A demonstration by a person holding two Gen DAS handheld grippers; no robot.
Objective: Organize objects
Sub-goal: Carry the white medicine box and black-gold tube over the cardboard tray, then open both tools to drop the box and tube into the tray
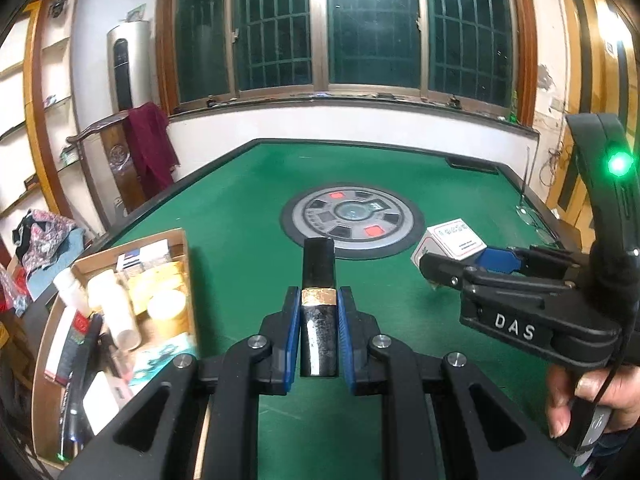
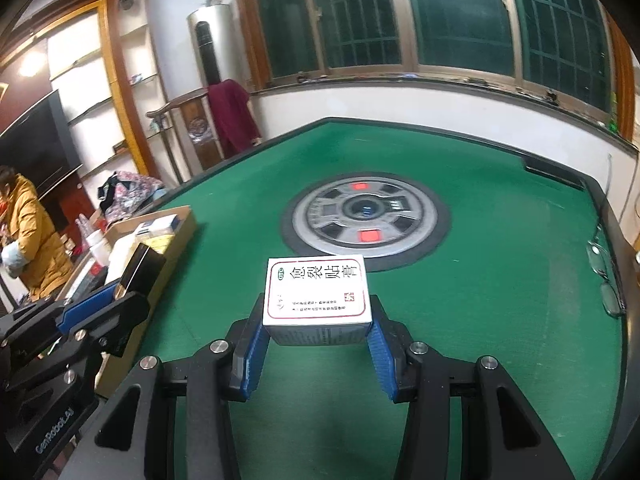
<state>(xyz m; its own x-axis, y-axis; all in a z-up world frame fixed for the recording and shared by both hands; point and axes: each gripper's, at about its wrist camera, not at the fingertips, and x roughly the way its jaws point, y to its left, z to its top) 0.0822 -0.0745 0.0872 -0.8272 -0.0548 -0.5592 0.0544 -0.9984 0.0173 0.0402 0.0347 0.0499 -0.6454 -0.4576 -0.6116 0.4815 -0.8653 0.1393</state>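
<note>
A black tube [image 1: 318,312] with a gold band sits clamped upright in the left gripper [image 1: 319,312] jaws, above the green bench [image 1: 248,240] beside the cardboard tray [image 1: 176,236]. The right gripper [image 2: 316,320] jaws grasp a white red-bordered box [image 2: 317,292], angled down over the bench.

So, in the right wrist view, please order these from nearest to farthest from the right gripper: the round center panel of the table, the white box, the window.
1. The white box: held between the fingers of the right gripper.
2. The round center panel: beyond the box, mid-table.
3. The window: farthest, on the back wall past the table's far edge.
</note>
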